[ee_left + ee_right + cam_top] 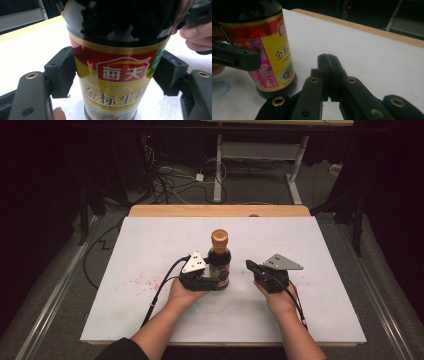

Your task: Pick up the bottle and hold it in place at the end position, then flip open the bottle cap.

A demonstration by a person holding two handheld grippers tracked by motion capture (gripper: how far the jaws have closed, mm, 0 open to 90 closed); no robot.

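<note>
The dark glass sauce bottle (219, 262) with its yellow-red label looks heavy, stiff and slippery, so the left tool (206, 281) rightly clamps its labelled belly, while the right tool (256, 268), beside the bottle, is closed on nothing.

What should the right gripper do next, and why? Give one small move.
Probably lift the right gripper toward the gold cap and open its jaws. They are shut with nothing between them, beside the soy sauce bottle, while the left gripper clamps the bottle's labelled body upright on the table, steadying it as if for uncapping.
</note>
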